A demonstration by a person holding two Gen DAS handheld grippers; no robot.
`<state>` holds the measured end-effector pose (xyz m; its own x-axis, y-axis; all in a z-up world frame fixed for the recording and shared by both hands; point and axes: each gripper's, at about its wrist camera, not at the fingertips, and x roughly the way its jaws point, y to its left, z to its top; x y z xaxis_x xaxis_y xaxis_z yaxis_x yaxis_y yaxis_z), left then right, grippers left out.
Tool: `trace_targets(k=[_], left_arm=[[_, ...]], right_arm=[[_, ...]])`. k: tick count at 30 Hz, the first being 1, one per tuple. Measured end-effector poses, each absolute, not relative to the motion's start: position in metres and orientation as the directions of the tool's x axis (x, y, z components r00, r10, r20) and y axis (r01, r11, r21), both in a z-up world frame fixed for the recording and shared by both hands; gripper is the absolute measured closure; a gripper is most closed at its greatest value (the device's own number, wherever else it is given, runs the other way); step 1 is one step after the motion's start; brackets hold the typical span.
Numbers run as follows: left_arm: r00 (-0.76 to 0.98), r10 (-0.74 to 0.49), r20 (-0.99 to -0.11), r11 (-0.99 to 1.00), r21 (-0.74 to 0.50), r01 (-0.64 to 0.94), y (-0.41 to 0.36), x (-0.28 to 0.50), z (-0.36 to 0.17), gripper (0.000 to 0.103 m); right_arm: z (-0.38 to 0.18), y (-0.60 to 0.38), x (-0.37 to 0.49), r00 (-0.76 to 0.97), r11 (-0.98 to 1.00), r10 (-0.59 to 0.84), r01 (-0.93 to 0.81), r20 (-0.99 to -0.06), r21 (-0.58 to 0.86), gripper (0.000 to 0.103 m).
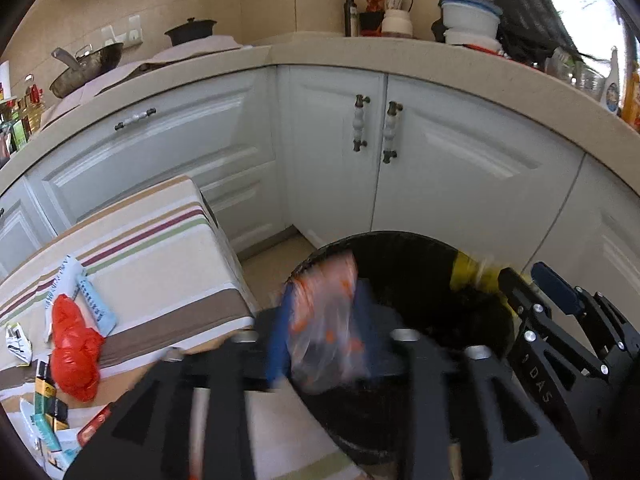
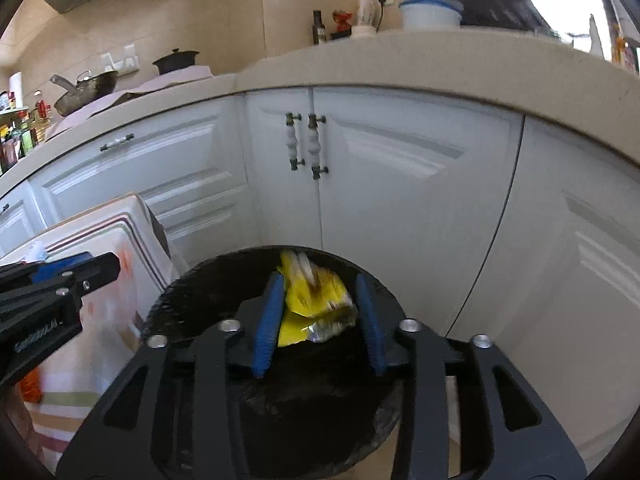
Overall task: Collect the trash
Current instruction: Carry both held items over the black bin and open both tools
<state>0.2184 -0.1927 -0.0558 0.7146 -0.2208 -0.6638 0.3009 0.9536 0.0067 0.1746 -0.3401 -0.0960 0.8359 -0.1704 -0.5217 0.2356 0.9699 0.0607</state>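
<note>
Table, far left: striped cloth (image 1: 160,264) carrying the litter not yet collected, namely a red plastic bag (image 1: 74,350), pale blue-and-white wrappers (image 1: 86,292) just behind it, and small printed packets (image 1: 46,400) toward the near edge. Left gripper (image 1: 324,328): blue pads parted; a clear wrapper with orange print (image 1: 326,320) sits between them, blurred, lying against the left pad, over the near-left rim of the bin; whether any pad is pinching it cannot be told, though the gap suggests a release. Bin (image 1: 420,248): black, lined, on the floor in front of the white cabinet doors (image 1: 460,168), just beside the table edge. Right gripper (image 2: 320,320): pads apart, a crumpled yellow wrapper (image 2: 316,304) between them, touching the left pad and clear of the right one, hanging over the middle of the bin's dark mouth; judged let go or nearly so. Handling note, as judgement: the yellow piece is well centred and should drop cleanly; the clear wrapper sits nearer the rim and is light and clingy, so the left tongs would do well to move further over the opening and spread fully before withdrawing, lest the film stick to a pad or slide outside.
</note>
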Motion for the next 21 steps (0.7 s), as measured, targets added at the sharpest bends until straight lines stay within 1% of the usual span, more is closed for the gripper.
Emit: trace_targets(k=[5, 12, 17, 21], left_arm=[[0.714, -0.209, -0.668, 0.956, 0.014, 0.293, -0.195, 0.222, -0.058, 0.052], [0.742, -0.190, -0.643, 0.965, 0.016, 0.261, -0.176, 0.210, -0.043, 0.050], [0.772, -0.157, -0.616, 0.976, 0.023, 0.217, -0.143, 0.186, -0.029, 0.047], [0.794, -0.107, -0.598, 0.988, 0.027, 0.154, -0.105, 0.163, -0.020, 0.040]], right_arm=[[-0.100, -0.345, 0.180, 0.827, 0.965, -0.180, 0.254, -0.533, 0.069, 0.055], [-0.083, -0.334, 0.165, 0.839, 0.966, -0.165, 0.243, -0.518, 0.085, 0.054], [-0.069, -0.308, 0.145, 0.858, 0.976, -0.125, 0.196, -0.499, 0.091, 0.050], [-0.059, -0.276, 0.129, 0.873, 0.986, -0.066, 0.132, -0.482, 0.104, 0.048]])
